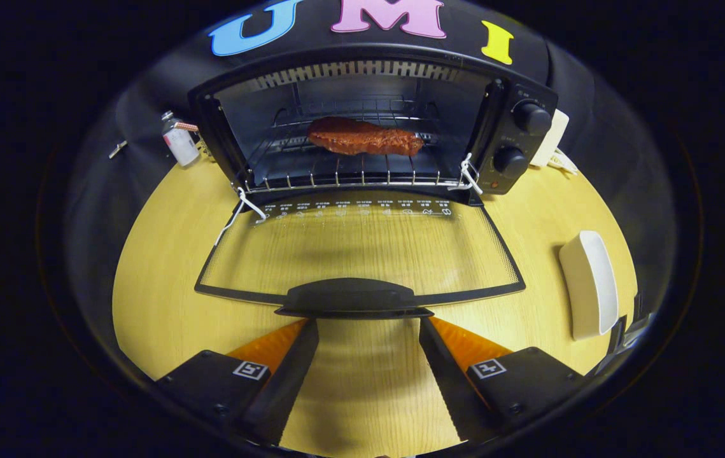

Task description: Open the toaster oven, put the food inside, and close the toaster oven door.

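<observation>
Door (362,245) of the toaster oven (372,124) lay fully open, folded down flat just above the table (158,286), its black handle (352,299) pointing toward the tool (368,331). Tool was released: fingers spread wide, grasping nothing, their tips just short of the handle, one to each side of it.

Food (364,137) already sat inside, on the wire rack (349,175), roughly centred and set back from the rack's front edge. By my reading, closing the door was the one step left.

To do it well: bring the fingers under or around the handle at its middle, lift in an arc about the hinge at the oven's front, and follow through until the door seats. An off-centre push could twist the door. The white ties (467,175) at the rack's corners should be watched so they do not catch.

Food looked like a long, lumpy reddish-brown piece with a glossy surface, lying crosswise. It seemed clear of the door's path.

A white dish (588,283) stood on the table to the right, well apart.
</observation>
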